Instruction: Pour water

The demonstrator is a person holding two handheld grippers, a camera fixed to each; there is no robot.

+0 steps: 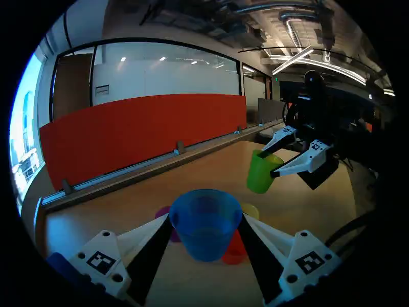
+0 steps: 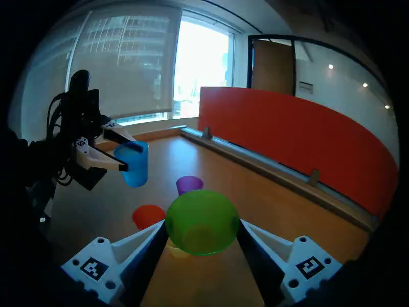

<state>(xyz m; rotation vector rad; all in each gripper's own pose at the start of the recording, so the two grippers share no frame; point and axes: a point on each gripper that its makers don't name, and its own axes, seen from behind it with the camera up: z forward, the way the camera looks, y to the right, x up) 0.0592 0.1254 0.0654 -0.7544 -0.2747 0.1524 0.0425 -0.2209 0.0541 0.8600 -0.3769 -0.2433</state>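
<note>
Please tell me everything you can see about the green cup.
The green cup is translucent plastic by its look, tapered, wider at its open rim, with no handle. The right gripper holds it between both fingers, lifted above the wooden table. It stands close to upright in the left gripper view. Whether water is inside, I cannot tell. Nothing else touches it.

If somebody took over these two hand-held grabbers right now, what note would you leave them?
Left gripper: fingers shut on the translucent blue plastic cup, upright, off the wooden table.
Right gripper: fingers shut on the translucent green plastic cup, also upright.
The two cups are held apart. A small purple cup, a red cup and a yellow cup stand on the table.
Done: both cups gripped.
Left: bring them together and pour. I cannot tell which cup holds water.
</note>
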